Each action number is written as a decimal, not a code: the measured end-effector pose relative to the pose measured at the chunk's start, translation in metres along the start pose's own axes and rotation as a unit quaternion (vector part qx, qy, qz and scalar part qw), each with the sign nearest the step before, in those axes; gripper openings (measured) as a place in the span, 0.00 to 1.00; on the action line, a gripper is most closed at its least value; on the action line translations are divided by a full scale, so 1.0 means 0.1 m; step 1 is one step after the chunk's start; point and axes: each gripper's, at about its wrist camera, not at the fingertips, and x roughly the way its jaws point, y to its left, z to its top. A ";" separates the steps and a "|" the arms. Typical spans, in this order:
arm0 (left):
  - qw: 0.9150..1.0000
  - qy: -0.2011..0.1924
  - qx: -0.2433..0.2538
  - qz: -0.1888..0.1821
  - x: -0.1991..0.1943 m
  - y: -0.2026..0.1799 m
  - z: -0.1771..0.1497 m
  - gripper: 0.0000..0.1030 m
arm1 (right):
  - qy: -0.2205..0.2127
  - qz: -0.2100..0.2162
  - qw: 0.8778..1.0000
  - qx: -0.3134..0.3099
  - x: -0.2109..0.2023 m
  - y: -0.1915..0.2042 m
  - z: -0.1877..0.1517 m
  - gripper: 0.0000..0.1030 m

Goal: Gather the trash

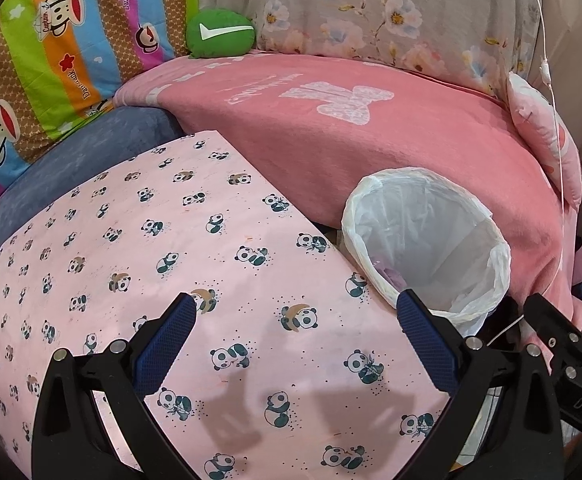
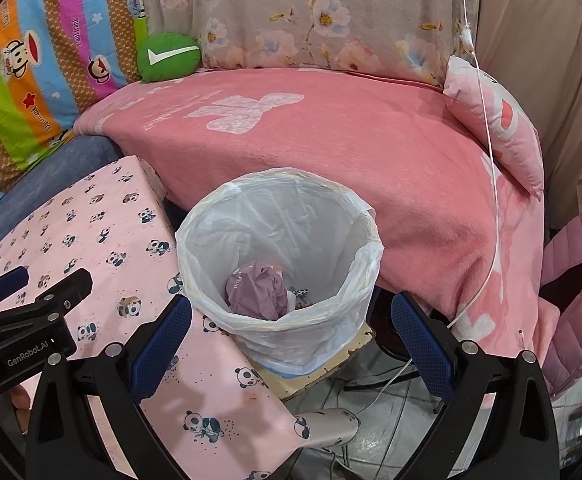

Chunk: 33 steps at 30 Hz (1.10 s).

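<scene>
- Left gripper (image 1: 297, 320): at the bottom of the left wrist view, its blue-padded fingers (image 1: 171, 344) spread wide with nothing between them, hanging over the tabletop (image 1: 139, 248).
- Right gripper (image 2: 291, 320): at the bottom of the right wrist view, also spread wide and empty, its two fingers (image 2: 161, 344) framing the near rim of the bin (image 2: 279, 256).
- Each gripper shows in the other's view: the right one at the lower right edge of the left wrist view, the left one at the lower left edge of the right wrist view.
- Tabletop: covered in a pink cloth printed with pandas, filling the lower left of both views; the part in view carries nothing but the grippers' shadows.
- Bin: just beside the tabletop's right edge, centre of the right wrist view and centre right of the left wrist view, lined with a white plastic bag (image 2: 355, 280) folded over the rim.
- Trash (image 2: 257, 288): a crumpled mauve wrapper lies at the bottom of the bin, with small scraps beside it.
- Cable (image 2: 487, 168): a thin white one hangs down the right side of the frame.
- Blanket (image 2: 331, 148): a pink one spread behind the bin, across the middle of both views.
- Green cushion (image 2: 169, 56): upper left, at the blanket's far edge, with a white tick on it.
- Farthest back: a striped monkey-print cloth (image 2: 31, 52) at upper left, a floral cloth (image 2: 311, 12) along the top.
</scene>
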 end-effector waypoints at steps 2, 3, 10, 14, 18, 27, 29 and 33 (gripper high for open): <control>1.000 0.000 -0.002 0.000 0.00 0.03 -0.01 0.93 | 0.000 0.001 1.000 -0.001 -0.01 0.03 0.00 0.95; 1.000 0.001 -0.002 0.000 -0.01 0.04 -0.02 0.93 | 0.000 0.001 1.000 -0.002 -0.01 0.04 -0.01 0.95; 1.000 -0.002 -0.009 0.000 -0.05 0.11 -0.03 0.93 | -0.001 0.002 1.000 -0.009 -0.04 0.14 -0.01 0.95; 1.000 -0.002 -0.013 -0.001 -0.05 0.17 -0.03 0.93 | -0.001 0.002 1.000 -0.012 -0.05 0.19 -0.01 0.95; 1.000 -0.001 -0.014 -0.002 -0.06 0.19 -0.05 0.93 | -0.001 0.002 1.000 -0.015 -0.07 0.23 -0.02 0.95; 1.000 -0.002 -0.015 -0.004 -0.07 0.20 -0.06 0.93 | -0.002 0.001 1.000 -0.021 -0.09 0.30 -0.02 0.95; 1.000 -0.001 -0.014 -0.004 -0.07 0.19 -0.07 0.93 | -0.003 -0.001 1.000 -0.020 -0.09 0.30 -0.02 0.95; 1.000 0.000 -0.008 -0.005 -0.05 0.14 -0.06 0.93 | -0.003 -0.003 1.000 -0.017 -0.09 0.29 -0.02 0.95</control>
